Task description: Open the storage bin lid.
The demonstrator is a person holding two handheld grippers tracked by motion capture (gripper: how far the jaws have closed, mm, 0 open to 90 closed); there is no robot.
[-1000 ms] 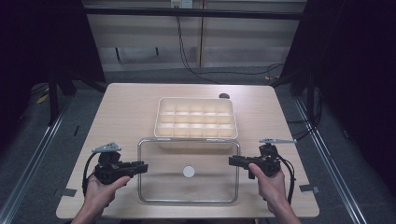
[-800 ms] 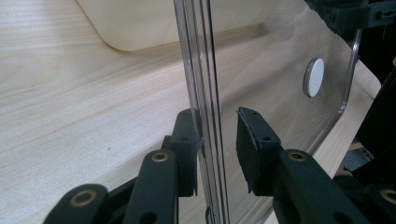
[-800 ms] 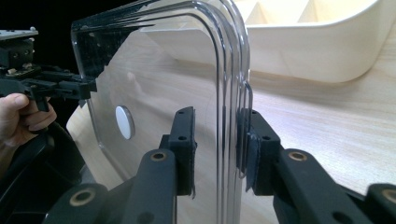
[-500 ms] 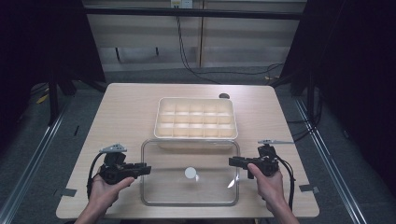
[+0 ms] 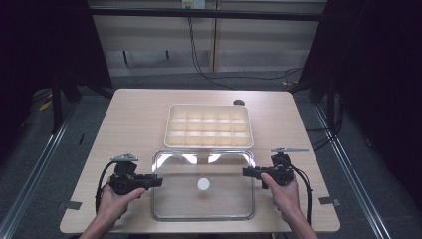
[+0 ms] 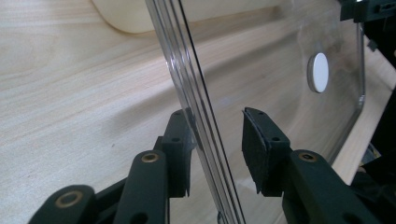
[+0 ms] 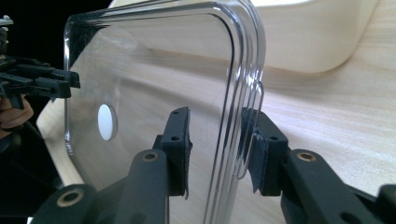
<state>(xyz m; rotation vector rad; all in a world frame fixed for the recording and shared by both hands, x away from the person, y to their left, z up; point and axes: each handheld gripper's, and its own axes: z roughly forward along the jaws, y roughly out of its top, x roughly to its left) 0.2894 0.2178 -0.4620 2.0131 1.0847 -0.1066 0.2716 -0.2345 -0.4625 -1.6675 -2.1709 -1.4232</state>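
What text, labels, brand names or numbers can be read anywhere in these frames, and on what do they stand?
None can be read.
The white round sticker on the clear lid is blank in the high view and in both gripper views.
The compartment box carries no print.
The left tongs and right tongs show no marking.
A pale tag at the top edge of the high view is too small and blurred to read.
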